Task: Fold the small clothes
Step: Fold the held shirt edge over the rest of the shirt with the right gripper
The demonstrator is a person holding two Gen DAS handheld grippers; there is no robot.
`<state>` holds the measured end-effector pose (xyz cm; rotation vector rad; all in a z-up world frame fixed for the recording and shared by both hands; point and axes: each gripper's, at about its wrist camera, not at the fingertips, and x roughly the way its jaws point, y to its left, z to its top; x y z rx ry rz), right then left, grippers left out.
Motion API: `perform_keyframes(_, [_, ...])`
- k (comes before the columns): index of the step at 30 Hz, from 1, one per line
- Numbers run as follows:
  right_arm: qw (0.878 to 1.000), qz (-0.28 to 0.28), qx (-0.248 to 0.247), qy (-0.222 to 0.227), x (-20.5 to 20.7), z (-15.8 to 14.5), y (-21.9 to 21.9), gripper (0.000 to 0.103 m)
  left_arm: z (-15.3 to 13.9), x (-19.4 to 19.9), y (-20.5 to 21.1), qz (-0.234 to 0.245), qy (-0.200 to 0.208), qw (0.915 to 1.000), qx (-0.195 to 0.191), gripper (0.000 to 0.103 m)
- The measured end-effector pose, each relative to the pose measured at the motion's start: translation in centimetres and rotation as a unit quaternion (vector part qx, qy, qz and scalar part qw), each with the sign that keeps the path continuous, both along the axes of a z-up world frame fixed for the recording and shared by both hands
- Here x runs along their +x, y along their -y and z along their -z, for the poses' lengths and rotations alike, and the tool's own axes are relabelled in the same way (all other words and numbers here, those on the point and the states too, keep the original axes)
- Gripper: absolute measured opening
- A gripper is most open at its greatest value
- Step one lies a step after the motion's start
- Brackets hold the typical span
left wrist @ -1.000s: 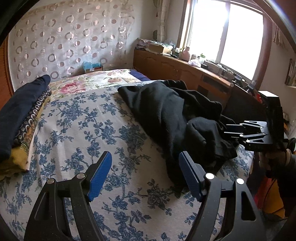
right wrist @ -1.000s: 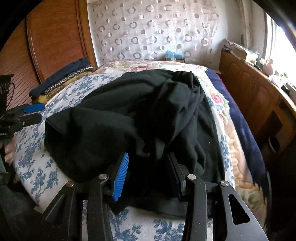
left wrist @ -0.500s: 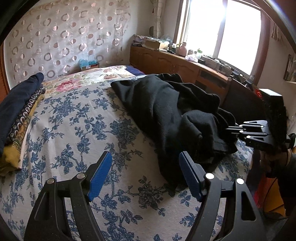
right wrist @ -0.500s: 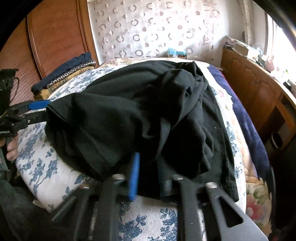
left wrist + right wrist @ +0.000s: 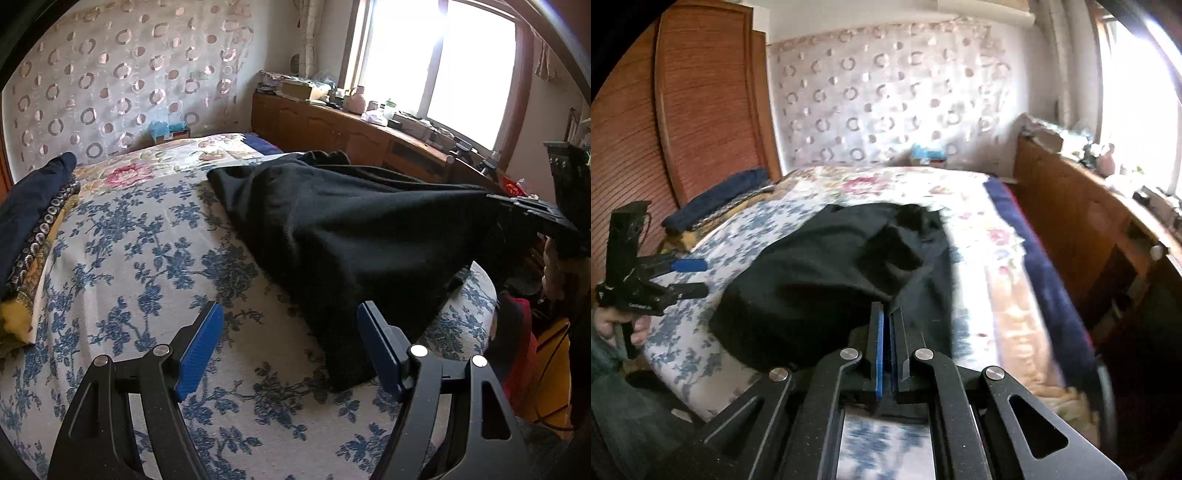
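Black cloth of a dark garment (image 5: 354, 236) lies across the bed (image 5: 122, 266), spread from the middle of the flowered cover toward the near edge, where one end is raised off the cover and drawn taut toward the right gripper (image 5: 886, 328). That gripper's jaws are pressed together with almost no gap between the blue pads (image 5: 879, 354), and in its own view a fold of the black fabric is pinched at the tips; from the left wrist view the same gripper (image 5: 532, 210) appears at the bed's near right edge with the cloth stretched up to it like a tent. The left gripper (image 5: 291, 347) stands wide apart, its two blue pads (image 5: 199, 350) well separated above the blue-flowered cover at the near edge; nothing lies between them, though its right pad sits just beside the lower hem of the garment without clearly touching it. In the right wrist view the left gripper (image 5: 683, 277) shows at the bed's left side, gripped by a hand (image 5: 617, 325), with both fingers apart and clear of the cloth. A stack of folded clothes (image 5: 33, 221), dark blue on top with patterned and yellow layers below, rests along the far left edge of the bed. A wooden cabinet (image 5: 332, 122) runs beside the bed's right side under the window (image 5: 443, 62).
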<state>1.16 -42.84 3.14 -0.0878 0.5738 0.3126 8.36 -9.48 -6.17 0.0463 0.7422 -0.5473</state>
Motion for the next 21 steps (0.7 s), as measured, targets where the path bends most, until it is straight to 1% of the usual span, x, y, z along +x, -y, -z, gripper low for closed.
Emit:
perform_keyframes(2, [1.0, 0.01, -0.009, -0.022, -0.1, 0.9, 0.9, 0.002, 0.2, 0.0, 0.3, 0.004, -0.003, 1.0, 0.001, 0.076])
perform_keyframes(6, [0.997, 0.035, -0.021, -0.064, 0.2, 3.8, 1.6, 0.002, 0.7, 0.2, 0.8, 0.009, -0.011, 0.9999, 0.006, 0.076])
perform_keyframes(9, [0.996, 0.045, -0.021, -0.076, 0.4, 4.8, 1.7, 0.002, 0.9, 0.2, 1.2, 0.012, -0.016, 0.9998, 0.008, 0.076])
perform_keyframes(12, [0.996, 0.046, -0.013, -0.076, 0.4, 4.7, 1.6, 0.002, 1.0, 0.2, 1.6, 0.015, -0.018, 0.9997, 0.01, 0.076])
perform_keyframes(15, [0.996, 0.046, -0.015, -0.071, 0.6, 4.5, 1.3, 0.011, 1.0, 0.3, 1.9, 0.017, -0.018, 0.9997, 0.005, 0.076])
perform_keyframes(17, [0.997, 0.048, -0.015, -0.065, 0.8, 4.5, 1.1, 0.027, 0.9, 0.4, 2.1, 0.022, -0.02, 0.9995, 0.001, 0.076])
perform_keyframes(18, [0.997, 0.047, -0.014, -0.063, 0.8, 4.4, 0.8, 0.03, 0.9, 0.5, 2.3, 0.024, -0.021, 0.9995, -0.001, 0.074])
perform_keyframes(19, [0.997, 0.049, -0.014, -0.06, 1.0, 4.4, 0.7, 0.036, 0.9, 0.5, 2.3, 0.026, -0.022, 0.9994, 0.0, 0.07])
perform_keyframes(20, [0.997, 0.05, -0.015, -0.057, 1.0, 4.4, 0.7, 0.038, 0.9, 0.6, 2.5, 0.028, -0.023, 0.9994, 0.002, 0.067])
perform_keyframes(21, [0.997, 0.051, -0.016, -0.054, 1.2, 4.4, 0.6, 0.038, 0.8, 0.8, 2.6, 0.027, -0.022, 0.9994, 0.003, 0.066])
